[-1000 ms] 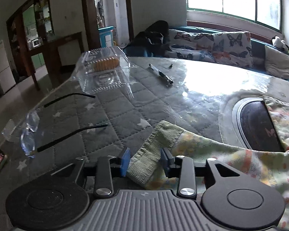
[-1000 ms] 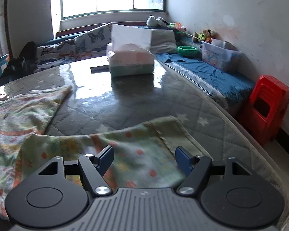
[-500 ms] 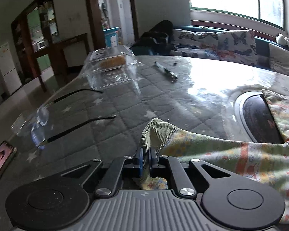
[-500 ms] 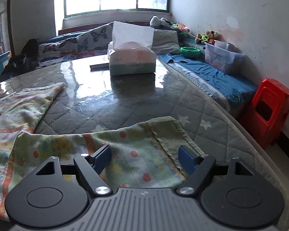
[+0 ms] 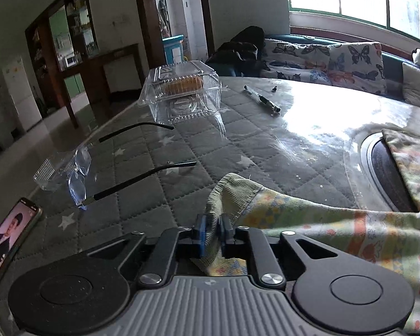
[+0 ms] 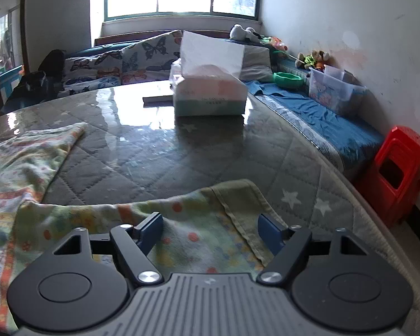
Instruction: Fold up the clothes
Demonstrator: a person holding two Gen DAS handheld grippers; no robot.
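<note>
Your left claw (image 5: 212,231) is pinching the ribbed cuff (image 5: 232,193) of the printed garment (image 5: 336,229); its jaws closed onto that cuff within the last second, then eased slightly, with the cloth between them. The cuff now stands lifted off the tabletop (image 5: 182,168) near its front edge. Your right claw (image 6: 211,231) is spread wide over the other cuff (image 6: 243,204), not gripping. One end is secured; the other needs pinching before you fold.
</note>
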